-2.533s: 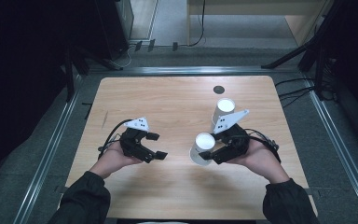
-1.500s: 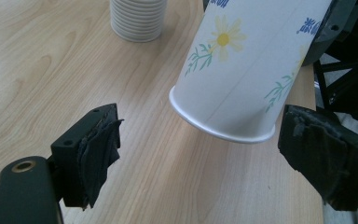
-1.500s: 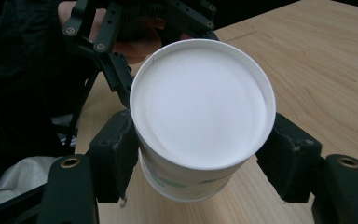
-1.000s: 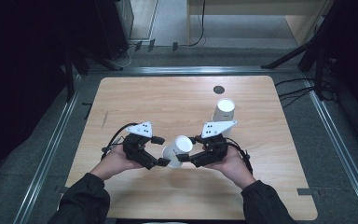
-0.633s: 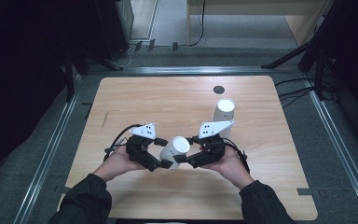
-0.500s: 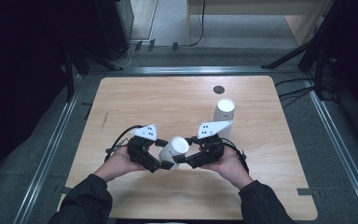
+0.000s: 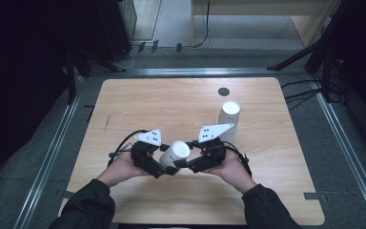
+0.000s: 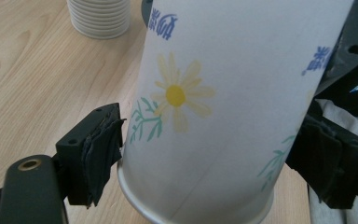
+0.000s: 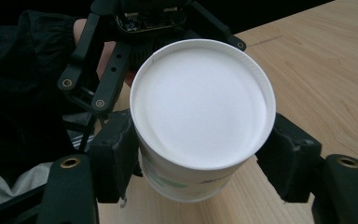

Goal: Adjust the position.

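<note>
Item: one paper cup [image 7: 174, 153], held clear of the bench [image 7: 171, 102] in the lower centre of the high view, tilted with its mouth toward upper right and its base toward the person. Held thus because it sits between two tools at once, apparently a hand-over: the right claw [image 7: 185, 163] grips it from the right of the frame, and the left claw [image 7: 167, 168] comes in from the left around the base end. Right claw: in the right gripper view its jaws sit against the wall of the cup [image 9: 203, 116] just below the rim, shut on it. Left claw: its jaws have just been closing with the cup [image 8: 223, 107] between them; in the left gripper view one torn pad [image 8: 103, 151] is at the wall near the base, the other jaw close by the far side, but whether both press I cannot tell for sure; judged not yet a firm grip. Appearance: white, tapered, rolled rim, plain white inside and empty; printed outside with a yellow daisy, green sprigs and small blue flowers; raised base ring. Also present: a stack of paper cups [image 7: 228, 120], upright, right of centre, well apart from the held one; a small dark round disc [image 7: 223, 91] on the bench beyond it.
</note>
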A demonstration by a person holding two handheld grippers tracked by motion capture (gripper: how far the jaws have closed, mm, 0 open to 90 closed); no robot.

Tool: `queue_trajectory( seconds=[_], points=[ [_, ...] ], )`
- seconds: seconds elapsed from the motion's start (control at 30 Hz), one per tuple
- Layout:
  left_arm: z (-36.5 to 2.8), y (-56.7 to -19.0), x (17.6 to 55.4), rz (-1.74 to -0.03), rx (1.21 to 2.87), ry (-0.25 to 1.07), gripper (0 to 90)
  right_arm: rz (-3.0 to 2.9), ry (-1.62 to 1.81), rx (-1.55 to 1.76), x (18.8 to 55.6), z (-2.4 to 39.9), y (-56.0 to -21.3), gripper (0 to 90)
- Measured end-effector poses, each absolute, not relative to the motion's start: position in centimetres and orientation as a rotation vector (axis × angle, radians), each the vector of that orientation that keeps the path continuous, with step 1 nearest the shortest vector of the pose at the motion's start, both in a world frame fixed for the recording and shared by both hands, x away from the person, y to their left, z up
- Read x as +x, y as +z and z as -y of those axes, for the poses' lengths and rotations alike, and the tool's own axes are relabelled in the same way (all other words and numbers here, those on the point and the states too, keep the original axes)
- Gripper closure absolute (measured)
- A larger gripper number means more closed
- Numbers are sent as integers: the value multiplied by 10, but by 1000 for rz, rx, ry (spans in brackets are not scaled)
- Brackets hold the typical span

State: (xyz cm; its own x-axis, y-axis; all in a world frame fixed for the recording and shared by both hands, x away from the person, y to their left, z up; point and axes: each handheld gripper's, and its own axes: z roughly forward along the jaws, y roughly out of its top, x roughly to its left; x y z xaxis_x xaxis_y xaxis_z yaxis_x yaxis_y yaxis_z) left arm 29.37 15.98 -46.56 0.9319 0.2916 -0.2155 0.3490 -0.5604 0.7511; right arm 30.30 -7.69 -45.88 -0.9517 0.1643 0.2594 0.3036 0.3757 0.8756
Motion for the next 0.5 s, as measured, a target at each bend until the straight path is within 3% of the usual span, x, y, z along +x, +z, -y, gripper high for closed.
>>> queue_trajectory(
  seconds=[0.5],
  points=[
    [-158,-464,292,-439,2196,-70,249,2495,-1620,-454,304,79,-457,337]
  ],
)
